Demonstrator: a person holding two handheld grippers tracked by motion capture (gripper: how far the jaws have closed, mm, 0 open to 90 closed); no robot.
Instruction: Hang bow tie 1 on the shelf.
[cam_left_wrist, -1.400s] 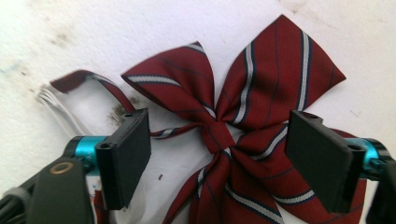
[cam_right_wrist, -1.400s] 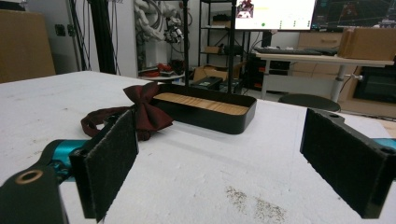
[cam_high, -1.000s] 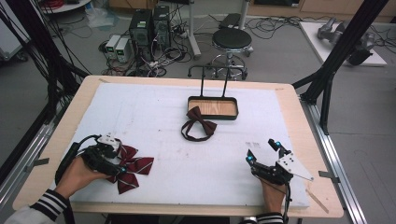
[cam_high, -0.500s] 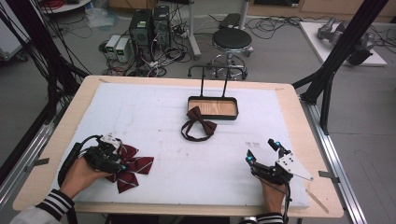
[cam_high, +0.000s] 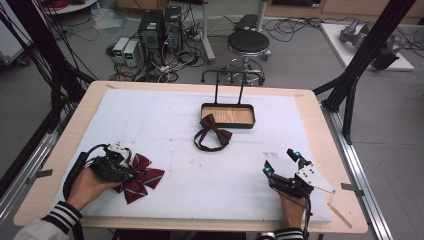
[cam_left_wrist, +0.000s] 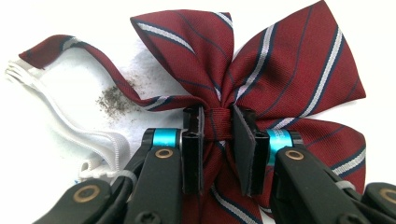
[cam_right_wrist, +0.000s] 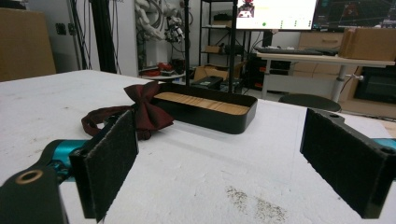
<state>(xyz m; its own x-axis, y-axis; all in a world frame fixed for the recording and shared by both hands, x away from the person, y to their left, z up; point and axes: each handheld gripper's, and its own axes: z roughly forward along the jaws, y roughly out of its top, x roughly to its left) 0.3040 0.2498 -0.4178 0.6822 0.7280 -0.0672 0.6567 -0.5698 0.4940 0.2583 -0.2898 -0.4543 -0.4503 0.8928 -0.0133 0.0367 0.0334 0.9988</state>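
We see a pale wooden table (cam_high: 320, 120) topped with a white foam mat (cam_high: 150, 120), standing on a grey floor (cam_high: 390, 130). Behind it sit a round black stool (cam_high: 248, 42), two black computer towers (cam_high: 160, 27) and tangled cables (cam_high: 180, 60); black metal frame struts (cam_high: 367, 50) flank it.

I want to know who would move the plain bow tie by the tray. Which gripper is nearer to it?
Right, only slightly. The right gripper sits open at the front right of the plain bow tie. The left gripper is at the front left, shut on the striped bow tie.
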